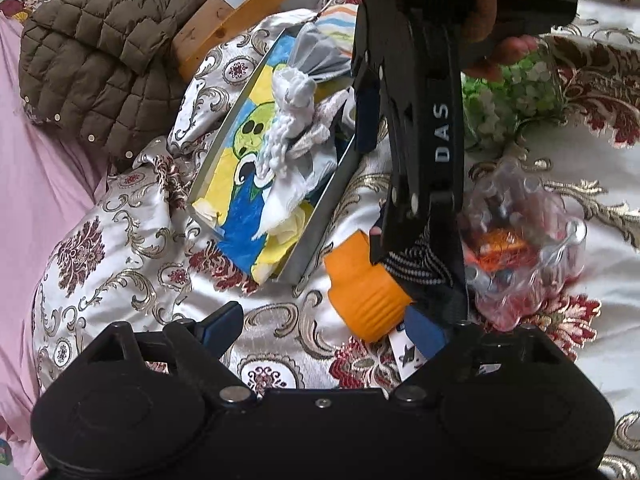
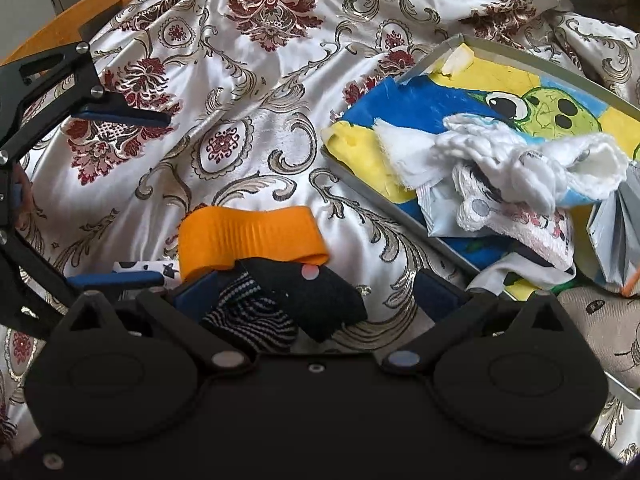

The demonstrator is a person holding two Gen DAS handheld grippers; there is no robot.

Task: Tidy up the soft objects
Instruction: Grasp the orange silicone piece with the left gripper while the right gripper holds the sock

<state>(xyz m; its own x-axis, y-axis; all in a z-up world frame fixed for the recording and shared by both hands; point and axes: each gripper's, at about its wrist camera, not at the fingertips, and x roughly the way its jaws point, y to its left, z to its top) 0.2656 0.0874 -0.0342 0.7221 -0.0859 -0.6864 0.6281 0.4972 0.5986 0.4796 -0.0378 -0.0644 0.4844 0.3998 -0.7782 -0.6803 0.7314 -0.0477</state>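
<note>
An orange ribbed sock [image 1: 366, 294] [image 2: 248, 236] lies on the patterned bedspread with a black striped sock [image 2: 280, 300] [image 1: 416, 264] beside it. My right gripper [image 2: 320, 292] is open, jaws wide around the striped sock; it also shows in the left wrist view [image 1: 374, 184]. My left gripper [image 1: 320, 332] is open, its right finger next to the orange sock; it shows at the left of the right wrist view [image 2: 120, 196]. A grey tray [image 1: 320, 216] [image 2: 384, 200] lined with a frog cloth holds white soft cloths [image 1: 288, 128] [image 2: 520, 176].
A brown quilted jacket [image 1: 92, 52] lies at the far left by a wooden frame [image 1: 208, 28]. A clear plastic bag of small items [image 1: 524, 240] and a green-white bundle [image 1: 512, 92] lie to the right. A small cow-print item [image 2: 144, 268] lies by the orange sock.
</note>
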